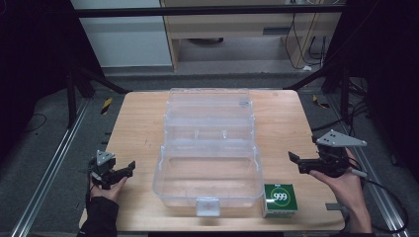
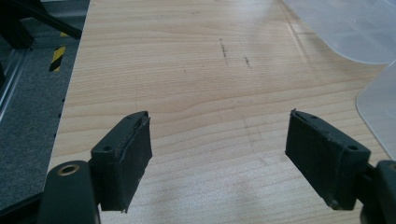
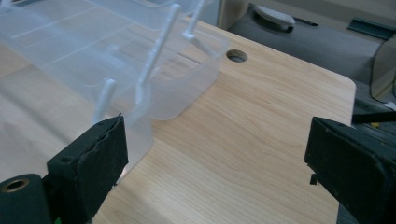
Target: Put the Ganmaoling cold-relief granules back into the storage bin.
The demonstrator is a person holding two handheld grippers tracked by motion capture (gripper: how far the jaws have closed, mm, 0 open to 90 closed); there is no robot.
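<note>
My left fingers point(image 2: 123, 161) stand wide apart over bare table point(image 2: 196, 84), gripping nothing; my right fingers point(image 3: 93, 158) are just as wide and empty. From above I see the left gripper point(image 1: 129, 168) at eight o'clock and the right gripper point(image 1: 295, 160) at four o'clock of the open clear plastic box point(image 1: 210, 148). A green carton point(image 1: 279, 199) sits just beside the box's five o'clock corner.

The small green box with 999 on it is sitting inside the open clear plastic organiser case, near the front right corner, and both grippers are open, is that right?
Not quite. The small green box with 999 on it sits on the wooden table, outside the open clear plastic organiser case, just off its front right corner, as the high view shows. The rest holds: the left gripper and right gripper are both open.
</note>
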